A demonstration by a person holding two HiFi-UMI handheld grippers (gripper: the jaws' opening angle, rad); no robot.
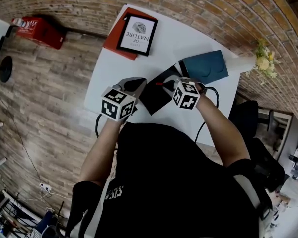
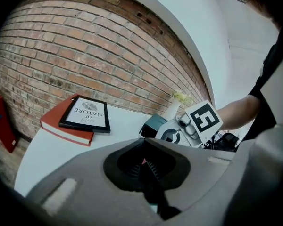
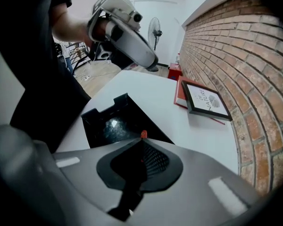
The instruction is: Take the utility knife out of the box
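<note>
The right gripper (image 1: 170,85) is clamping the red-tipped black utility knife (image 3: 142,134) over the open black box (image 1: 156,102), while the left gripper (image 1: 140,85) is pinching its left wall. The extraction is nearly done; next, the knife needs carrying clear.

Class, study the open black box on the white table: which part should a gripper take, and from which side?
Pinch one thin upright wall at its rim, coming from above: the black box stands open-topped, so one jaw fits inside, one outside.

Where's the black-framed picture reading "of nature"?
In the head view, the black-framed picture lies on a red book at the far left corner of the white table, beyond the open black box.
</note>
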